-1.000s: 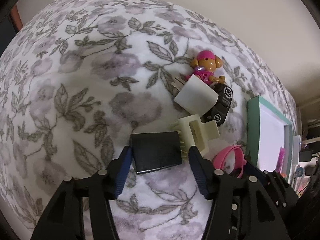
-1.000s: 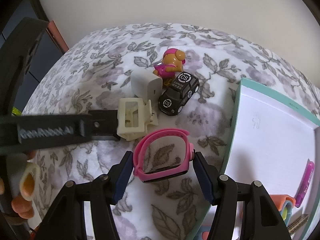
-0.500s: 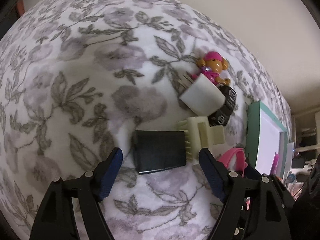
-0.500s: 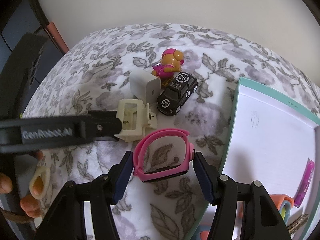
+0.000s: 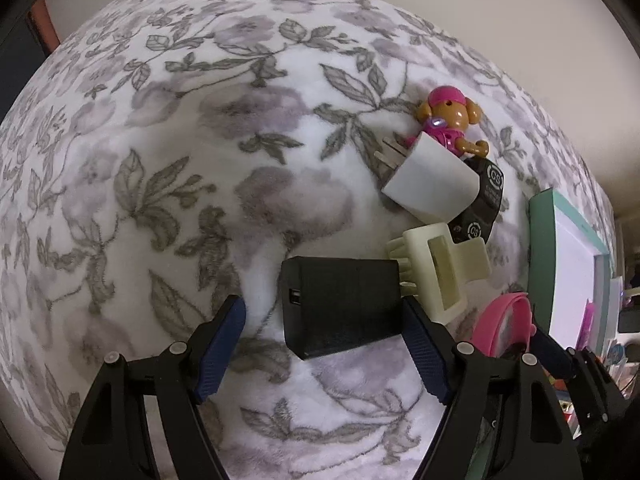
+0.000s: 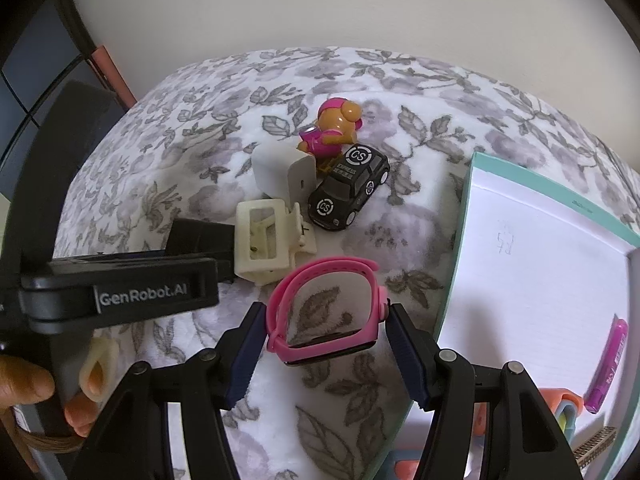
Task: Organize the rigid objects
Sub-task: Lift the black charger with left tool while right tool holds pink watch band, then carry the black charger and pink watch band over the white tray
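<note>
A black box-shaped charger (image 5: 342, 302) lies on the floral blanket (image 5: 168, 176). My left gripper (image 5: 320, 328) is open around it; its right finger touches the charger's edge and the left finger stands apart. Beside it lie a cream hair claw (image 5: 440, 264), a white plug adapter (image 5: 432, 186), a black toy car (image 6: 348, 196) and a pink dog figure (image 5: 450, 120). My right gripper (image 6: 326, 332) is shut on a pink watch band (image 6: 324, 316), which rests on the blanket.
A teal-rimmed white box lid (image 6: 536, 264) lies to the right, holding a purple marker (image 6: 608, 364). Orange and coloured items (image 6: 560, 408) sit at its near edge. The left gripper body (image 6: 120, 288) crosses the right wrist view. A wall runs behind.
My left gripper has opened wider, letting go of the black charger, and shifted slightly. The right gripper stays shut on the pink band.
</note>
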Demonstrator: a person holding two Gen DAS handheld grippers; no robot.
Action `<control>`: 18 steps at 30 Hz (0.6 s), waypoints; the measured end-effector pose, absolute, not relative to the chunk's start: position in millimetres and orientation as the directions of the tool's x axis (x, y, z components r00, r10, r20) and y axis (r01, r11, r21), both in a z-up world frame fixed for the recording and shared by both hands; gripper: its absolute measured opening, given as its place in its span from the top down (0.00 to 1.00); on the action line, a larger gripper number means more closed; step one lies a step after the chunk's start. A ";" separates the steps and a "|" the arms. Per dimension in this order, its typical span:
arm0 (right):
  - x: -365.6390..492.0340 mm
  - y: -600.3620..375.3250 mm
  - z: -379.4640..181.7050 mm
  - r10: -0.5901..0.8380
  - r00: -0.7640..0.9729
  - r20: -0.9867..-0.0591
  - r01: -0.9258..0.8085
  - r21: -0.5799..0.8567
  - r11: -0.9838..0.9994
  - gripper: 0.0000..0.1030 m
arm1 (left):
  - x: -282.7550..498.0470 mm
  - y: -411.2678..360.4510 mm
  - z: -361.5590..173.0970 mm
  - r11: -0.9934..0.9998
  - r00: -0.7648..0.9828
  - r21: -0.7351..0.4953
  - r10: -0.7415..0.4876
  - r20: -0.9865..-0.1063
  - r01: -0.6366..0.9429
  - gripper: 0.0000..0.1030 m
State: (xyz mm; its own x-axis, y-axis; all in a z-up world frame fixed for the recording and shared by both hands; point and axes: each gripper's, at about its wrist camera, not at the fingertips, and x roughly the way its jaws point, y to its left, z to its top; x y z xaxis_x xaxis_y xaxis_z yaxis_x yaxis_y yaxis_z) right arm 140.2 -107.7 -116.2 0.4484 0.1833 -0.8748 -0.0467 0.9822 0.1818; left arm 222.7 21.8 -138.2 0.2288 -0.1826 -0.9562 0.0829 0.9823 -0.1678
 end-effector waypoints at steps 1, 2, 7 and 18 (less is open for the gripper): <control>140.4 -108.2 -116.4 0.184 0.448 -0.875 -0.045 0.183 0.982 0.38 | 222.0 25.3 -137.1 0.981 0.231 -0.177 -0.189 -0.954 0.074 0.29; 140.4 -108.4 -116.5 0.185 0.448 -0.875 -0.044 0.185 0.982 0.38 | 221.8 31.0 -135.0 0.981 0.233 -0.182 -0.192 -0.953 0.065 0.35; 140.1 -106.5 -117.4 0.188 0.445 -0.876 -0.047 0.187 0.981 0.38 | 224.7 49.6 -131.0 0.985 0.257 -0.172 -0.173 -0.951 0.024 0.43; 139.6 -105.0 -110.7 0.188 0.463 -0.866 -0.052 0.185 0.981 0.38 | 226.7 57.4 -122.6 0.980 0.271 -0.199 -0.194 -0.943 0.011 0.44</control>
State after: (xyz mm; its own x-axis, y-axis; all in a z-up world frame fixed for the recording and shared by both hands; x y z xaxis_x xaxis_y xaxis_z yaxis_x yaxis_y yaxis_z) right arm 139.6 -105.0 -110.7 0.4632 0.1879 -0.8661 -0.0521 0.9813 0.1851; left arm 226.7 57.4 -122.6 0.2714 -0.1942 -0.9427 0.0108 0.9800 -0.1988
